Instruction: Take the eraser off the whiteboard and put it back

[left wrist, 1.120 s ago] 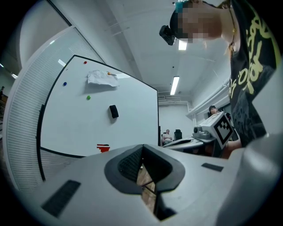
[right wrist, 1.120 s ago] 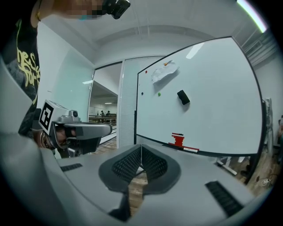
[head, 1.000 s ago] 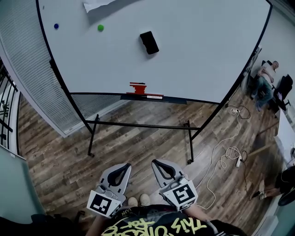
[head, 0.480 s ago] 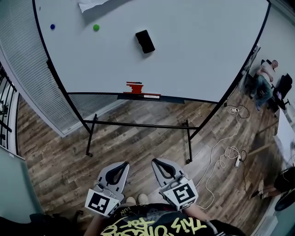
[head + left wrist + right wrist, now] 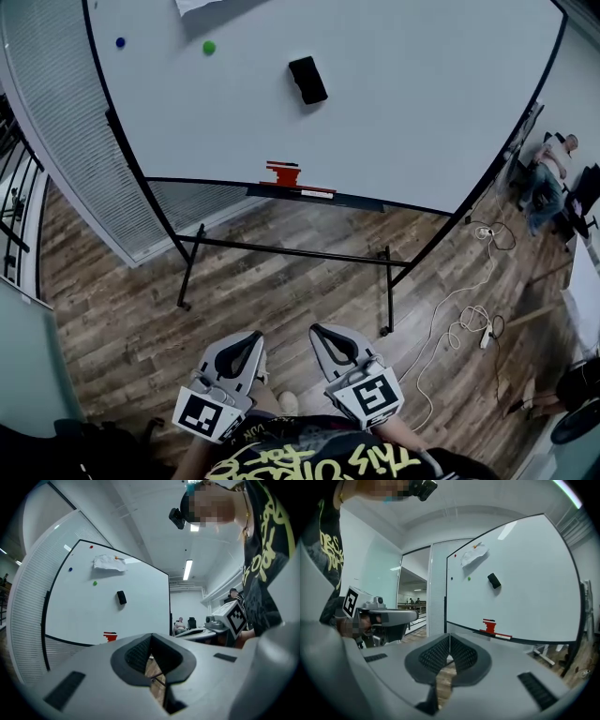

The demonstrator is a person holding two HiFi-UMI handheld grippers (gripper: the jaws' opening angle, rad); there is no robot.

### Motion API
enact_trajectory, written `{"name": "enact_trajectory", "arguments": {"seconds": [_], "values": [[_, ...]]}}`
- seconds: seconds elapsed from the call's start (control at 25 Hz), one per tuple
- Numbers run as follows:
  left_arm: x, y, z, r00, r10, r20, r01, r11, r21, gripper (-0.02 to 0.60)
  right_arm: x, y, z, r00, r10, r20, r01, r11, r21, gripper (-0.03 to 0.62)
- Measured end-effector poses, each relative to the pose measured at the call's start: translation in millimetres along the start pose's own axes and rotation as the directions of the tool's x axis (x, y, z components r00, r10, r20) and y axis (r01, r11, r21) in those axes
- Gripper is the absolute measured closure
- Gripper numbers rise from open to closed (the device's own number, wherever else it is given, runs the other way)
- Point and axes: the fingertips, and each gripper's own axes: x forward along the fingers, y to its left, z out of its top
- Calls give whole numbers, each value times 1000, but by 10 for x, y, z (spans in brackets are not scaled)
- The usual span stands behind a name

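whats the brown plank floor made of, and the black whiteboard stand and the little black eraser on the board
Brown plank floor: wood or wood-look laminate, matte; grain and seams show. Black whiteboard stand: probably painted metal tube, thin and straight. Black rectangular eraser: likely plastic or felt; too small to tell.

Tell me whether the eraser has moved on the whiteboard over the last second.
No. The eraser keeps the same offset from the green magnet and from the red object below it; only the head view's framing has shifted.
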Motion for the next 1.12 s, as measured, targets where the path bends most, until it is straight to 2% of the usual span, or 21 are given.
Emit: {"name": "enact_trajectory", "arguments": {"seconds": [0.24, 0.44, 1.12], "values": [[92, 140, 6, 1000, 8, 10, -8, 1000, 9, 575, 122, -53, 15, 1000, -5, -2, 5, 1000, 21, 583], [231, 326, 90, 999, 3, 32, -4, 1000, 25, 575, 265, -185, 104, 1000, -15, 27, 16, 1000, -23, 583], [809, 1006, 133, 998, -53, 31, 52, 998, 28, 575, 917, -644, 226, 996, -81, 21, 82, 997, -16, 583]]}}
